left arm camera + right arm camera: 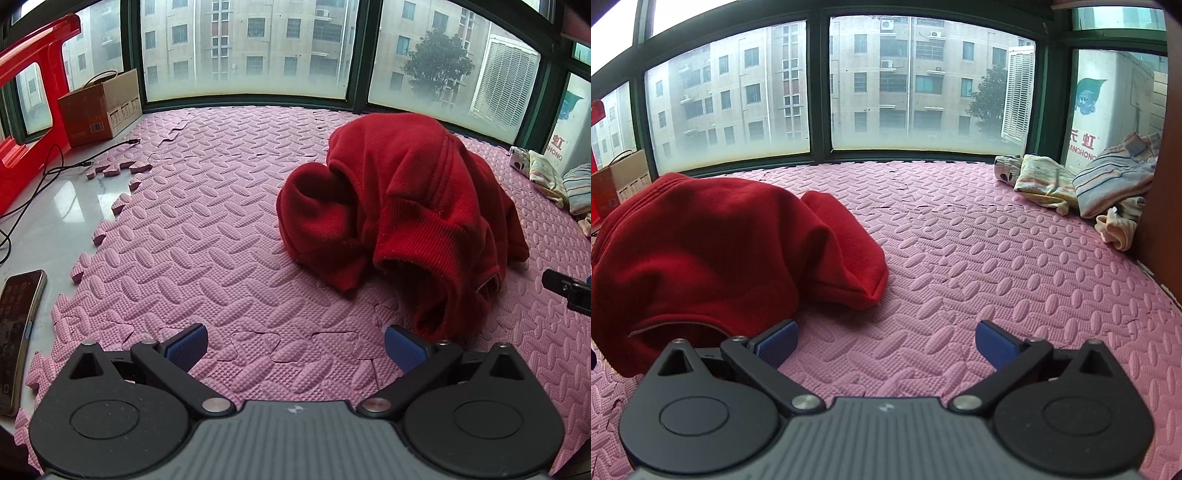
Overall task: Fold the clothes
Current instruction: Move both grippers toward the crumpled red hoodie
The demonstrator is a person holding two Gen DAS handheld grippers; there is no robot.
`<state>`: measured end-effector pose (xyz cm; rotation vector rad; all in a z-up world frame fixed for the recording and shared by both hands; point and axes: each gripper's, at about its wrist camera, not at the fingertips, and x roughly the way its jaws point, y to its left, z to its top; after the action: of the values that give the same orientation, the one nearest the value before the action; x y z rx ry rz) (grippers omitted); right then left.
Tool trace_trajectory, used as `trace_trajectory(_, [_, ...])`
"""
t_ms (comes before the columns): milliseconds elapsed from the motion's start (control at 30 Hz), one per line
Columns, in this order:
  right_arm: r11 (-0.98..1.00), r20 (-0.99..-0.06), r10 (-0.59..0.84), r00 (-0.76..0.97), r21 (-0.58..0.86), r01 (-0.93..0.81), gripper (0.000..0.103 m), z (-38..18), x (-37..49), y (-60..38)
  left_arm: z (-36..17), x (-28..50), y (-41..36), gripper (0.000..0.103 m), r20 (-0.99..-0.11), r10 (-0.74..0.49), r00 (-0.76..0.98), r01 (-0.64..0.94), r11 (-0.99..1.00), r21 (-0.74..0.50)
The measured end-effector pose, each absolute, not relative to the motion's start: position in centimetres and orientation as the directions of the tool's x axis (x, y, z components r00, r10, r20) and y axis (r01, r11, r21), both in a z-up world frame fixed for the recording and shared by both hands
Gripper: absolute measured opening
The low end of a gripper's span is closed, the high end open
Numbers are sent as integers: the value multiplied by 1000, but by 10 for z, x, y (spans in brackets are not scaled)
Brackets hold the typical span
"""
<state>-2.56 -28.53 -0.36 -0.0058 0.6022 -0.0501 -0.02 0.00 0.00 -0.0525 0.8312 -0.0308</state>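
- My left gripper (293, 349) has its blue-padded fingers (186, 347) spread wide, nothing between them, just hanging over the pink foam mat (207, 229).
- Right gripper (884, 343) is the same deal: fingers (995, 347) wide apart and empty, bare mat showing in the gap.
- The red fleece sweater (399, 206) sits in a crumpled heap on the mat, ahead and to the right of my left gripper. One ribbed cuff droops down to just beside my left gripper's right finger; can't tell if they actually touch.
- In the right wrist view that same sweater (713, 243) fills the left side, and its hem sits right behind my left finger there.
- A small pile of other clothes (1082, 188), striped and pale yellowish stuff, is bunched in the far right corner by the window, well apart from the sweater.
- Off the mat on the left there's a phone (18, 332) lying flat, some black cables (40, 177), a cardboard box (99, 107) and a red plastic stool (26, 96).
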Motion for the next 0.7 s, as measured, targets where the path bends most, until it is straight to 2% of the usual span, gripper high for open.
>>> trace_trajectory(233, [999,-599,-14,801,28,39,103,26,-49,-265,3,-23,-2,103,-733,-17,680,7,1000,-16])
trace_trajectory(433, [997,-647,57,760,-2,-77,103,36,-47,-203,6,-31,-6,103,-750,-5,662,7,1000,0])
trace_trajectory(700, [984,-670,115,734,-27,-179,103,28,-59,-206,7,-35,-10,103,-748,10,663,6,1000,18])
